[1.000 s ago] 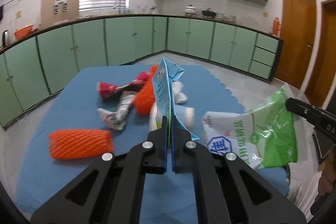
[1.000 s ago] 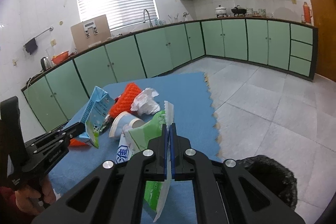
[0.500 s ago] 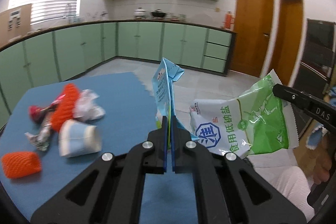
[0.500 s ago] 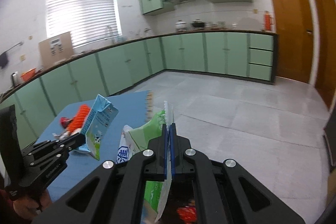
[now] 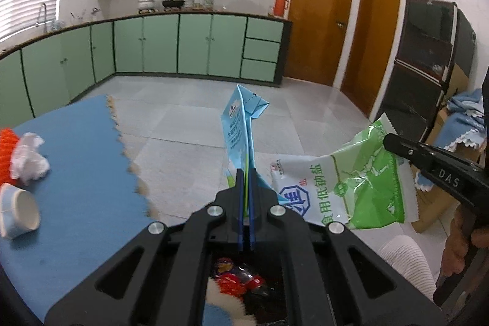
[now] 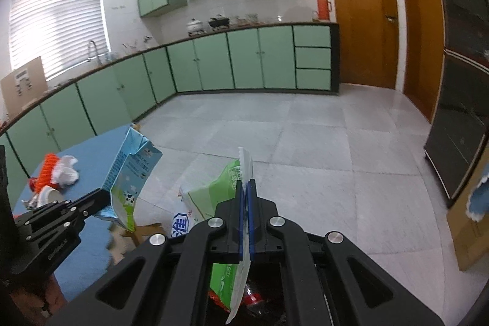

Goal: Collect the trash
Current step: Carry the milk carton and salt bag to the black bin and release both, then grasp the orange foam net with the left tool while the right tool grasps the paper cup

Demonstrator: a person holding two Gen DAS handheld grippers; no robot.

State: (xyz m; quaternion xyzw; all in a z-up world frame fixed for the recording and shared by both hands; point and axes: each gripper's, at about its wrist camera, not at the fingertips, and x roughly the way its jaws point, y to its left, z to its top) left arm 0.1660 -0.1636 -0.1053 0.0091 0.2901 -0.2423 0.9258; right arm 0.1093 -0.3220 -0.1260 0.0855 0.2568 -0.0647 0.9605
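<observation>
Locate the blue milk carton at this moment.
The blue milk carton stands pinched in the left gripper, centre of the left wrist view, held over the floor beside the green salt bag.

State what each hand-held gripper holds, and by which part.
Left hand-held gripper: flattened light-blue milk carton, pinched at its lower end. Right hand-held gripper: green-and-white plastic salt bag, pinched at its serrated edge.

Bright daylight from the blinded window (image 6: 58,23), slight motion blur, fisheye-curved, dark-vignetted corners.
</observation>
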